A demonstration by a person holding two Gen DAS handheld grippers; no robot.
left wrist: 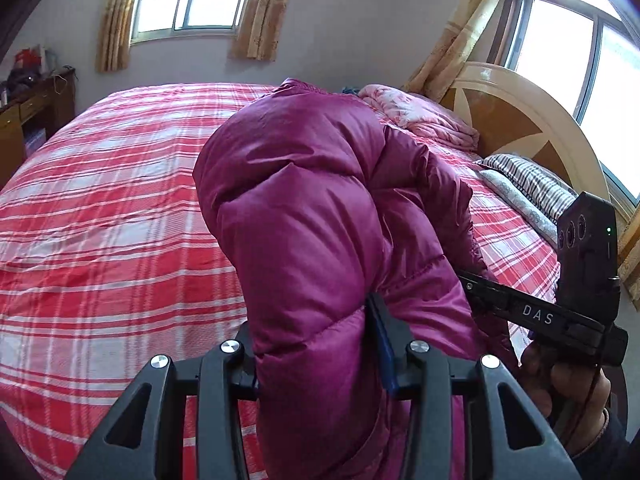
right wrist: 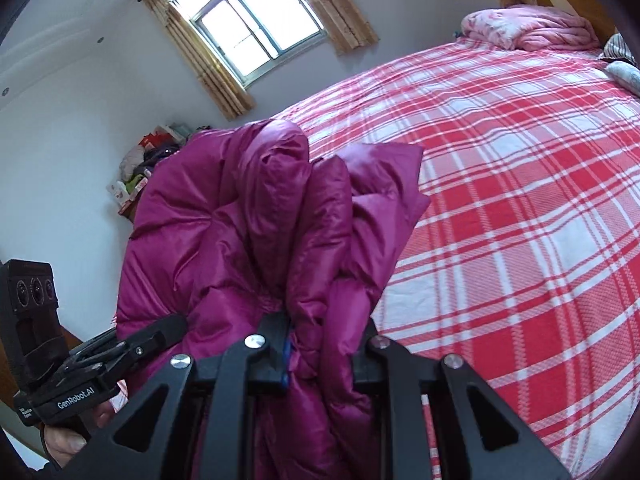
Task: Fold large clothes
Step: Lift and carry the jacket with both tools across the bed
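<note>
Left wrist view: the left tongs (left wrist: 316, 344) pinch a thick fold of the magenta jacket (left wrist: 312, 184), the padding bulging up and forward from between the jaws. The jacket's bulk rises straight ahead of these tongs, over the plaid bed (left wrist: 112, 208), hiding the far side. Its long axis seems to run sideways, from this grip toward the right tongs (left wrist: 476, 284), which reach in from the right with their tips buried in the same cloth. The two grips sit near each other, so neither hand is clearly closer to the bed.

Right wrist view: the right tongs (right wrist: 320, 344) are pressed nearly together on a bunched edge of the jacket (right wrist: 248, 216), the folds crowding up directly in front of the jaws. The left tongs (right wrist: 160, 332) come in from the lower left, also gripping the cloth. The jacket hangs between both tools, apparently lifted, with open bed (right wrist: 520, 200) to the right and beyond; that is likely where it must be laid and spread lengthwise
</note>
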